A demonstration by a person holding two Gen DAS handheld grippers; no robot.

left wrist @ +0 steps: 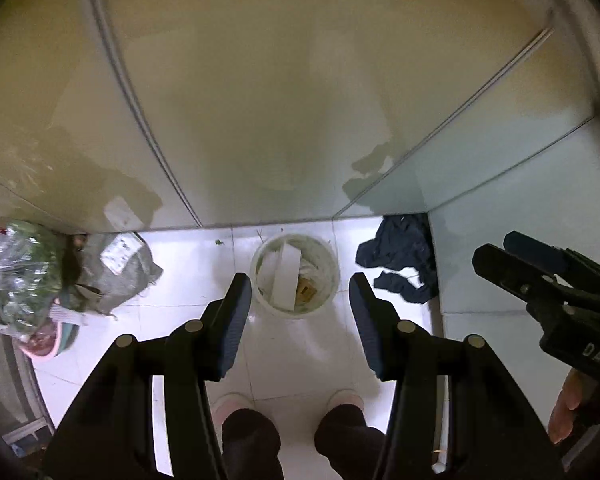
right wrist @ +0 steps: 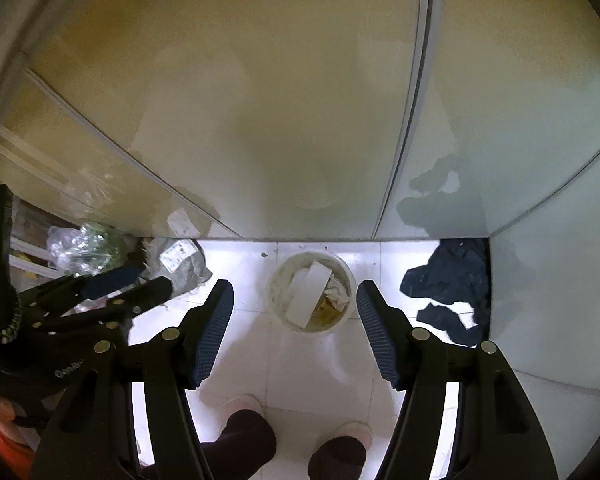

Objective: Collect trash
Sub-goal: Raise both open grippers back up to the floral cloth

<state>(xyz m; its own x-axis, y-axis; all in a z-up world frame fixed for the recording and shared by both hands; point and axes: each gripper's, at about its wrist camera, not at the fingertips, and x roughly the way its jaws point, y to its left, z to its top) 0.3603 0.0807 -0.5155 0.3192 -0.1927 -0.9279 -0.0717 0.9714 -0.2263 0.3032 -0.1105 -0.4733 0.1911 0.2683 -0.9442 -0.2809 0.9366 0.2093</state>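
A white round trash bin (left wrist: 294, 274) stands on the white tiled floor against a glossy wall, holding a white flat box, crumpled paper and yellow scraps; it also shows in the right wrist view (right wrist: 313, 292). My left gripper (left wrist: 300, 292) is open and empty, held high above the bin. My right gripper (right wrist: 296, 300) is open and empty, also above the bin; it shows at the right of the left wrist view (left wrist: 496, 254). The left gripper shows at the left of the right wrist view (right wrist: 146, 280).
A grey parcel bag (left wrist: 118, 270) and clear plastic wrap with greenery (left wrist: 18, 264) lie left of the bin. Dark blue cloth (left wrist: 404, 258) lies in the right corner, also in the right wrist view (right wrist: 452, 284). My feet in pink slippers (right wrist: 242, 404) stand below.
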